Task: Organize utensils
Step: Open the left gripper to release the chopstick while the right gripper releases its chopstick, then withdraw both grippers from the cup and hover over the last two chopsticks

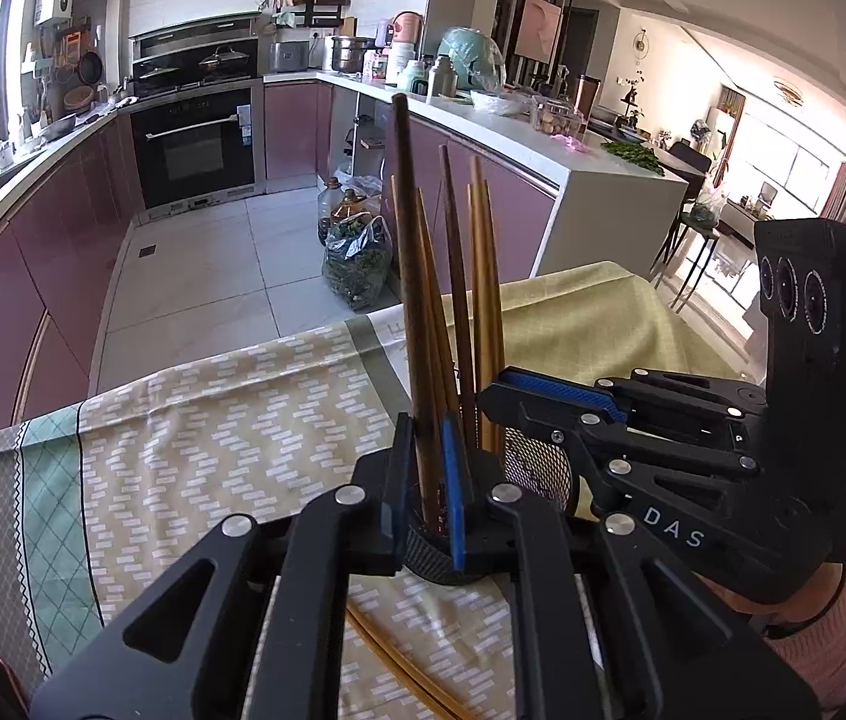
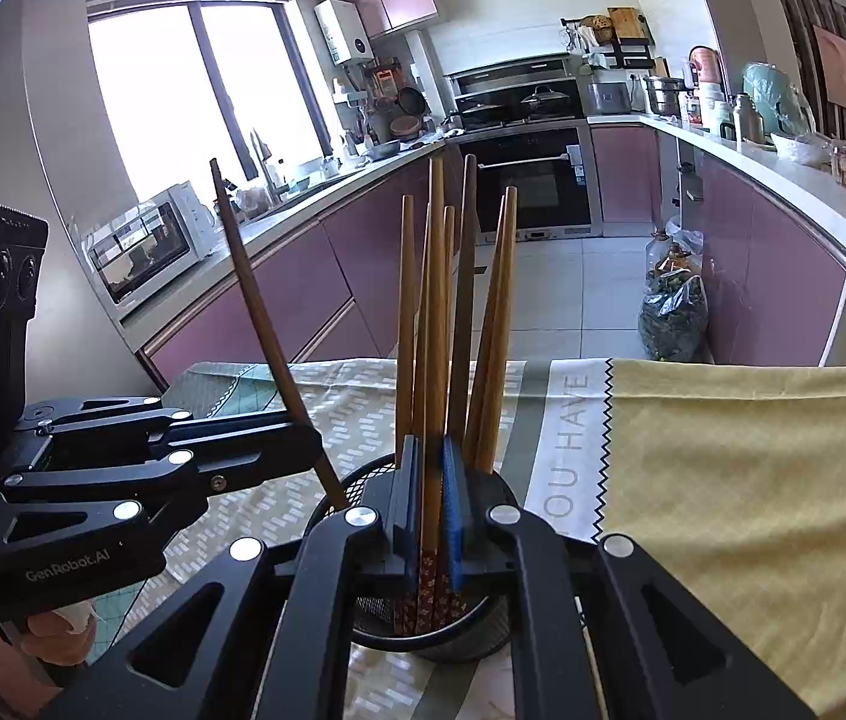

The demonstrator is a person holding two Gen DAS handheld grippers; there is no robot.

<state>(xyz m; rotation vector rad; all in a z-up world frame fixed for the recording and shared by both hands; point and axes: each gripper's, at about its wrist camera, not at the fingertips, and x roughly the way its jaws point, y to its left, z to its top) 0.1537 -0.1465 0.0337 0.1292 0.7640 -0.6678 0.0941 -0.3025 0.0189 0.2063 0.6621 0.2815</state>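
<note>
A black mesh holder [image 1: 534,468] [image 2: 351,486] stands on the patterned tablecloth [image 1: 213,450] with several chopsticks upright in it. My left gripper [image 1: 426,426] [image 2: 312,441] reaches over the holder's rim. A dark brown chopstick [image 1: 408,240] [image 2: 255,300] stands between its pads with its lower end in the holder. The jaws sit slightly apart around it, open. My right gripper [image 2: 430,444] [image 1: 492,405] comes in from the other side, shut on a light wooden chopstick [image 2: 436,300] whose red patterned end is down inside the holder.
Two loose light chopsticks [image 1: 399,660] lie on the cloth under my left gripper. A yellow cloth [image 2: 753,480] covers the table's right part. Beyond the far table edge are the tiled floor, a bag of greens [image 1: 357,264] and purple cabinets [image 2: 771,276].
</note>
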